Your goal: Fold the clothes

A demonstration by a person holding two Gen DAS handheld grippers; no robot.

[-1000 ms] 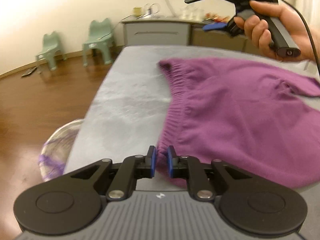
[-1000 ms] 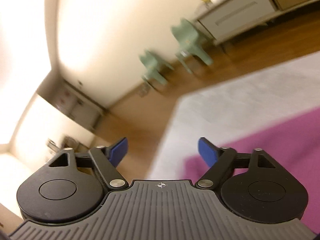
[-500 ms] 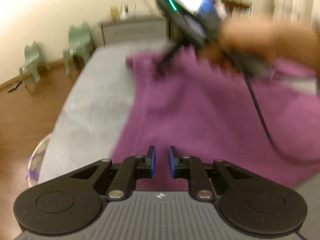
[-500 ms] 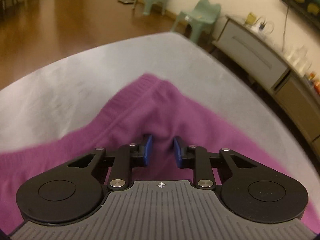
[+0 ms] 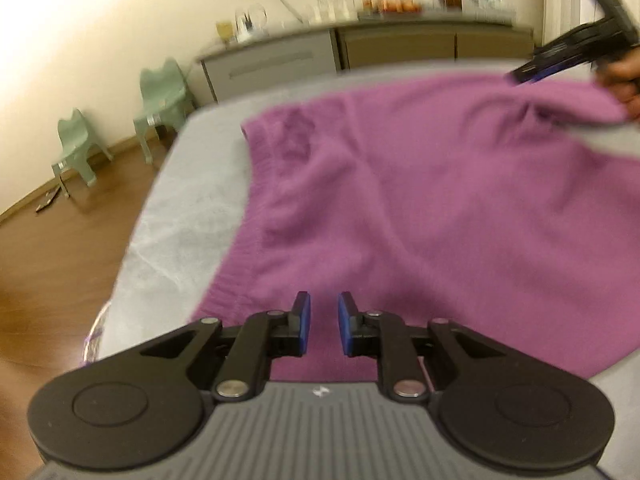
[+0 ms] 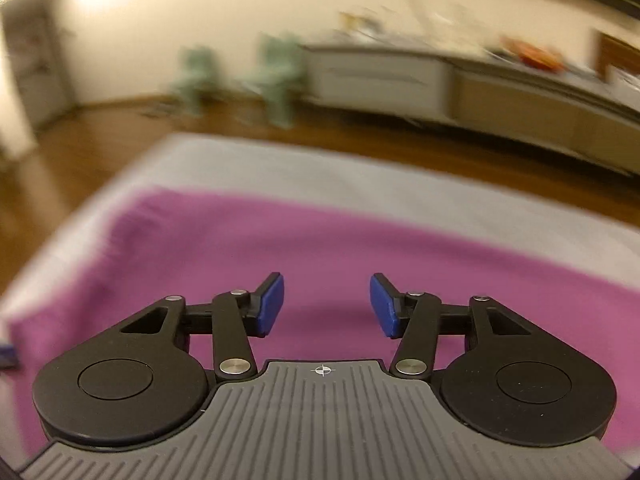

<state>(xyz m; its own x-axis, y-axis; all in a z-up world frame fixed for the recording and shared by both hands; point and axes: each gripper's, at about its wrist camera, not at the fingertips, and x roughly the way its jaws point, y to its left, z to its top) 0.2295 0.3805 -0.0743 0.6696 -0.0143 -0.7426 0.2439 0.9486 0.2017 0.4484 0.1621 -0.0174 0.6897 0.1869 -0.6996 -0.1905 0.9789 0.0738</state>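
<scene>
A purple knit garment (image 5: 420, 200) lies spread on a grey table (image 5: 188, 216), its ribbed hem toward the left edge. My left gripper (image 5: 323, 324) hovers over the garment's near edge, its blue pads a narrow gap apart with purple cloth showing between them; I cannot tell whether they pinch it. My right gripper (image 6: 327, 304) is open and empty above the garment (image 6: 320, 248). It also shows in the left wrist view (image 5: 568, 56) at the far right, held by a hand over the garment's far right part.
Two green child chairs (image 5: 160, 96) stand on the wooden floor left of the table. A grey and brown sideboard (image 5: 360, 52) with glassware runs along the back wall. A plastic-wrapped object (image 5: 94, 336) sits by the table's near left edge.
My right gripper let go of the garment's far corner, opened and swung to the right side. The garment now lies flatter. My left gripper stayed over the near edge, its pads slightly wider apart.
</scene>
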